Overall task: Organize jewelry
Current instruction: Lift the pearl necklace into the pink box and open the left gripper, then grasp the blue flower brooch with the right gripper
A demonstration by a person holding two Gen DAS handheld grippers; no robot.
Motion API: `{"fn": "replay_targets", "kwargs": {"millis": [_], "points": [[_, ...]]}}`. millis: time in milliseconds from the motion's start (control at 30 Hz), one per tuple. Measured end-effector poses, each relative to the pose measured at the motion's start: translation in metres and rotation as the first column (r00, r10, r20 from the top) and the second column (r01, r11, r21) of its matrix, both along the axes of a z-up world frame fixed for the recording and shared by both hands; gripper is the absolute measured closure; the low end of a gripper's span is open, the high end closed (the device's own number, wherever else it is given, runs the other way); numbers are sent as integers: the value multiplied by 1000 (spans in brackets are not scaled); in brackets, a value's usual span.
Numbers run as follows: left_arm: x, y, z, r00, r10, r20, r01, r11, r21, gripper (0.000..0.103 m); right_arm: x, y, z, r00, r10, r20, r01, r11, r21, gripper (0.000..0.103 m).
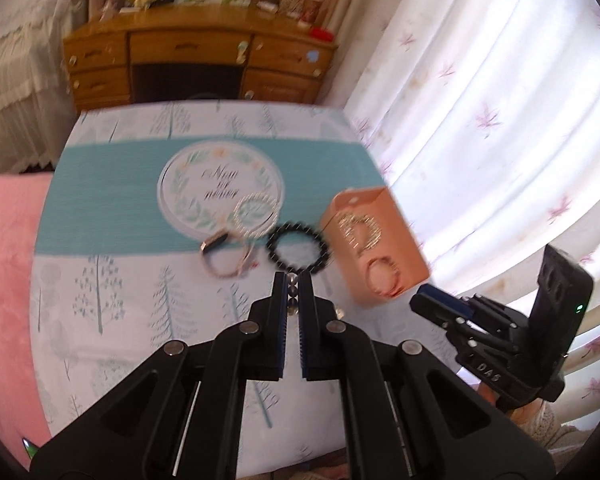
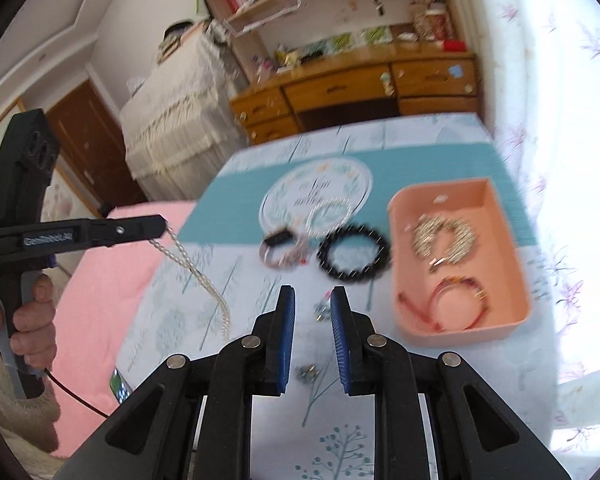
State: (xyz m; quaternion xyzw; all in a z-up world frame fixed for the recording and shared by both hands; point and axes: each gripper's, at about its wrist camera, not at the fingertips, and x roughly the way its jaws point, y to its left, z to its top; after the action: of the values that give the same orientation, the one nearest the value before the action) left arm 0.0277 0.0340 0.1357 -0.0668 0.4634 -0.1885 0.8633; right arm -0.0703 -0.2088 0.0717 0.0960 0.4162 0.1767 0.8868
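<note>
My left gripper (image 1: 293,280) is shut on a pearl necklace (image 2: 196,276). In the right wrist view the strand hangs from that gripper (image 2: 162,229) toward the tablecloth, and its lower end is hidden behind my right gripper's arm. My right gripper (image 2: 312,300) (image 1: 424,298) stands open above the cloth; small metal pieces (image 2: 320,309) show in its gap, untouched by the pads. A black bead bracelet (image 2: 354,256) (image 1: 298,250), a sparkly hoop bracelet (image 2: 326,216) and a band bracelet (image 2: 282,252) lie on the cloth. The peach tray (image 2: 492,216) (image 1: 396,216) holds a glittery bracelet (image 2: 444,242) and a red cord bracelet (image 2: 456,304).
The tablecloth (image 2: 236,304) is white with tree prints and a teal band. Pink bedding (image 2: 100,288) lies to the left. A wooden desk (image 2: 340,92) stands behind and a bright curtain (image 1: 480,100) hangs to the right. A person's hand (image 2: 32,312) grips the left gripper's handle.
</note>
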Motion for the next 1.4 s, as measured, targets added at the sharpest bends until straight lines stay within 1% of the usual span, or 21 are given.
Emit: {"fn": "replay_targets", "kwargs": {"millis": [133,200,267,367,467,567,667,767,833,900,933,967,1033,1100,1133,1167,1200,1233,1267,1300,1400], "points": [[7,-28,43,996,-43,81,45,999,-23,101,-4,-18,17,999,-34,28,34,999,-11,84],[13,-46,59,991,-68,111,71,997,-23,101,-6,-22,17,999,-38,25,39,999,-21,85],[21,-66,71,985,-104,139,108,994,-22,101,-8,-25,11,999,-43,3,43,999,-24,85],[34,-99,80,976,-155,155,160,987,-24,101,-12,-31,0,998,-50,-29,50,999,8,85],[44,-130,77,970,-187,158,193,981,-24,101,-13,-39,-8,996,-73,-41,74,997,21,85],[56,-155,64,966,-206,157,211,977,-11,101,-13,-49,-12,994,-102,-38,103,995,18,85],[72,-177,40,969,-215,126,216,976,-1,101,-12,-56,-13,992,-128,-16,128,992,-13,85],[82,-193,13,972,-194,134,189,981,50,100,-11,-62,-15,987,-159,15,159,986,-52,85],[82,-199,-5,969,-200,144,188,978,91,100,-14,-61,-14,984,-168,63,173,981,-91,85],[82,-205,-25,966,-228,118,210,967,146,99,-17,-58,-13,982,-159,104,172,977,-130,85],[83,-209,-35,967,-240,91,221,959,177,98,-18,-56,-14,982,-151,113,167,976,-143,85],[85,-210,-45,967,-245,64,229,955,190,98,-18,-54,-15,983,-145,112,161,976,-150,85],[85,-206,-61,969,-245,19,237,954,183,97,-17,-50,-18,987,-129,99,143,978,-154,85],[80,-197,-71,970,-243,-3,239,953,186,96,-14,-44,-22,990,-110,84,122,981,-149,85],[78,-191,-76,970,-241,-11,239,952,191,95,-12,-41,-24,992,-99,75,109,983,-146,85],[77,-184,-80,971,-237,-17,236,952,196,87,-11,-37,-27,995,-82,64,90,986,-142,85],[75,-176,-83,973,-231,-22,231,953,196,71,-11,-33,-29,996,-70,56,77,987,-140,85],[72,-166,-84,975,-223,-21,223,955,194,63,-11,-28,-32,998,-51,43,56,989,-138,84],[69,-155,-86,978,-208,-14,207,959,192,49,-10,-22,-35,999,-32,30,36,990,-136,84],[66,-144,-86,982,-190,-6,188,964,190,46,-9,-16,-39,1000,-11,14,13,991,-136,84],[56,-112,-95,989,-145,-17,146,969,198,46,-8,3,-54,999,43,-31,-47,989,-141,82]]}}
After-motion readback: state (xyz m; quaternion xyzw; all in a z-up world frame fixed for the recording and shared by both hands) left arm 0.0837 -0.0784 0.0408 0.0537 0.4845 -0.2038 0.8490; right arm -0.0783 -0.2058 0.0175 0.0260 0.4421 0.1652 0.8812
